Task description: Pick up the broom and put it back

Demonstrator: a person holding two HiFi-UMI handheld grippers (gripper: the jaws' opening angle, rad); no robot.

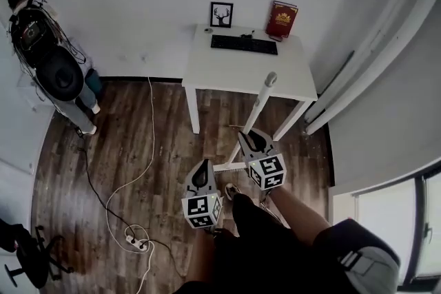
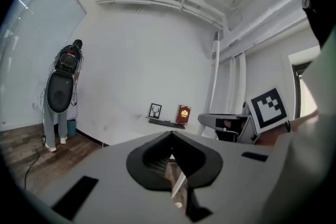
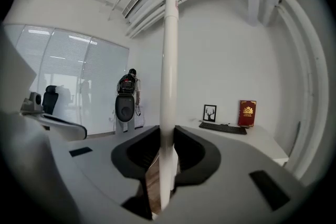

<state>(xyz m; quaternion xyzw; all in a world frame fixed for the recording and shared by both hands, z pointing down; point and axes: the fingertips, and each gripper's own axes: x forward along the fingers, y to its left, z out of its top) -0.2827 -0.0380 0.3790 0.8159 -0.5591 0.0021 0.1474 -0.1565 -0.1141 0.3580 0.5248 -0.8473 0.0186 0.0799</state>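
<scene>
Left gripper [image 1: 201, 175]: jaws together, nothing in them, just beside the right one.

Right gripper [image 1: 253, 142]: jaws part-way apart, clamped on the broom [image 1: 262, 103] at the lower part of its white handle, which stands nearly upright.

Judgement: the handle is light, stiff and smooth, so it is liable to slip or swing. A hold nearer mid-shaft would steady it.

Wood floor [image 1: 138, 148], loose cable [image 1: 131, 184] at left. White table [image 1: 234, 72] just behind the broom, wall [image 1: 386, 113] at right.

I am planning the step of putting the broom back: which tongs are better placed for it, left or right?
Right. The right tongs are shut on the white broom handle, which stands upright. The left tongs hold nothing, apart from the handle.
</scene>
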